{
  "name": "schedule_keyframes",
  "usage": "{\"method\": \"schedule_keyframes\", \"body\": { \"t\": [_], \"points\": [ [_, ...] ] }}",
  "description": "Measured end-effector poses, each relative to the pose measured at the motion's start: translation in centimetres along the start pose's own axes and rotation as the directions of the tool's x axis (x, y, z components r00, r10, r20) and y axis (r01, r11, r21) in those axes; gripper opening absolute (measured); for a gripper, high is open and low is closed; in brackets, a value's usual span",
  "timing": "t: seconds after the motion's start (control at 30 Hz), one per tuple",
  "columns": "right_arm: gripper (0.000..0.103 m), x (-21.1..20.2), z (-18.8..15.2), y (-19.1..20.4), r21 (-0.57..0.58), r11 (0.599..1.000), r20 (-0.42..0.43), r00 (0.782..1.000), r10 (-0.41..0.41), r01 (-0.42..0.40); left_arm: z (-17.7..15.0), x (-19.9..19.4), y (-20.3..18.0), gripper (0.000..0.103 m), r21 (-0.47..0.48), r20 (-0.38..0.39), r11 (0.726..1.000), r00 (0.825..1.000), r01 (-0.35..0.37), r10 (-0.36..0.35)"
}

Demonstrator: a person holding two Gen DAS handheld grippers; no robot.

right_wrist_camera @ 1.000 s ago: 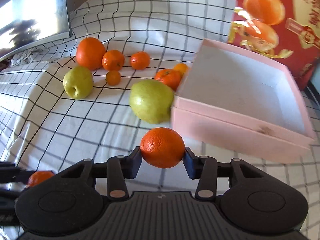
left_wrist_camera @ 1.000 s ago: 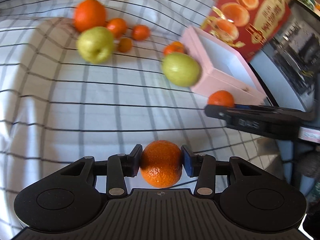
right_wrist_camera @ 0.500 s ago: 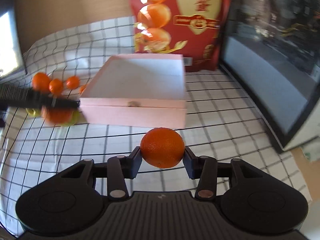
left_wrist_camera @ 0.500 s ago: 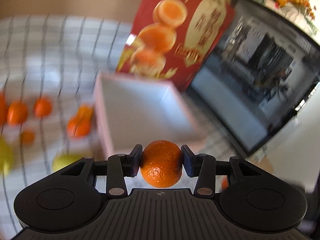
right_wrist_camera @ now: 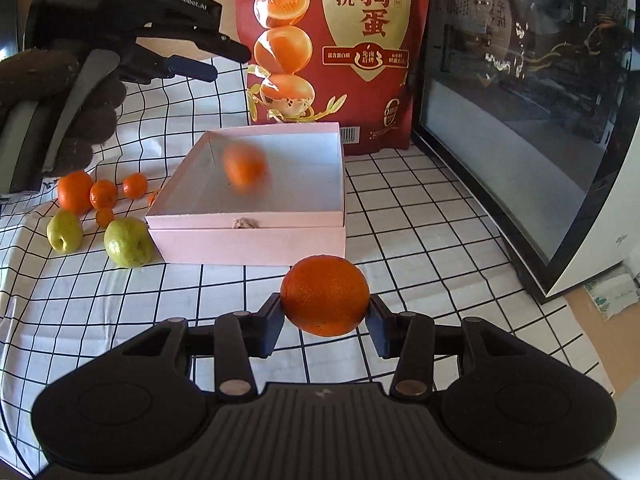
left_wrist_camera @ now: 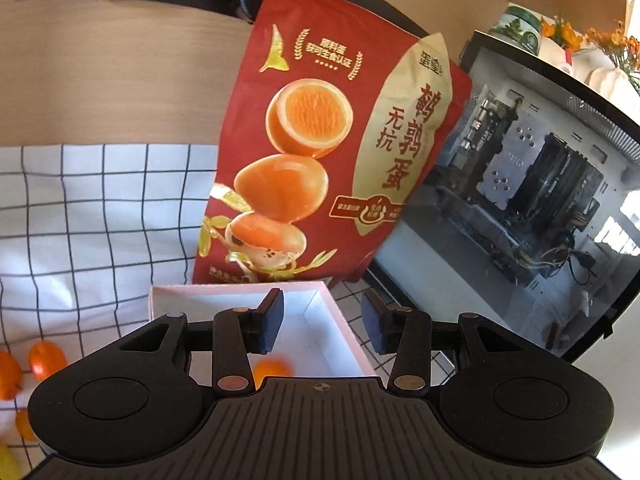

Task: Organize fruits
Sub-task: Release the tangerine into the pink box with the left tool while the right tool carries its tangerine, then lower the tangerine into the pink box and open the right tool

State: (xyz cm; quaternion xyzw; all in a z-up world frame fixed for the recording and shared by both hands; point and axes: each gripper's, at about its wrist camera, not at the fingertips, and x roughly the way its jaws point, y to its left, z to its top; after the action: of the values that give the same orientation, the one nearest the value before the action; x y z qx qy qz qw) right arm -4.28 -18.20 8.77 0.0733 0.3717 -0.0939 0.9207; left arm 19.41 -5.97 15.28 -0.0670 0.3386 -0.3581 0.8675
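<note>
The left claw (left_wrist_camera: pixel 322 322) hangs above the pink box (right_wrist_camera: pixel 248 236) with its jaws apart and nothing between them. A blurred orange (right_wrist_camera: pixel 244 168) is inside the box, seemingly falling or rolling. It could bounce or roll over the low wall, likeliest on the left of the box, where the loose oranges (right_wrist_camera: pixel 102 194) and two green fruits (right_wrist_camera: pixel 128 242) lie on the checked cloth (right_wrist_camera: pixel 400 216).

The right claw (right_wrist_camera: pixel 325 316) is clenched on a second orange (right_wrist_camera: pixel 325 296), in front of the box and short of its near wall. Letting go from here would drop that orange on the bench. Carried in too low, it could knock the front wall and shove the box back into the red bag (right_wrist_camera: pixel 332 52).
</note>
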Motion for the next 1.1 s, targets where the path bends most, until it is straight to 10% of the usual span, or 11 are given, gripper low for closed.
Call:
{"method": "schedule_keyframes", "body": {
  "t": [0.47, 0.8, 1.1],
  "points": [
    [0.044, 2.0, 0.0, 1.2, -0.036, 0.998, -0.033, 0.998, 0.046, -0.047, -11.8, -6.9, 3.2, 0.047, -0.047, -0.146, 0.996, 0.986, -0.082, 0.074],
    [0.044, 4.2, 9.4, 2.8, -0.081, 0.992, 0.071, 0.992, 0.1, -0.094, -16.4, -10.8, 7.1, 0.047, -0.176, -0.209, 0.955, 0.957, -0.237, 0.199],
    [0.044, 10.9, 15.3, 2.9, -0.006, 0.994, -0.07, 0.992, 0.108, -0.109, -17.6, -12.9, 8.4, 0.047, -0.183, -0.221, 0.933, 0.937, -0.311, 0.269]
  ]
}}
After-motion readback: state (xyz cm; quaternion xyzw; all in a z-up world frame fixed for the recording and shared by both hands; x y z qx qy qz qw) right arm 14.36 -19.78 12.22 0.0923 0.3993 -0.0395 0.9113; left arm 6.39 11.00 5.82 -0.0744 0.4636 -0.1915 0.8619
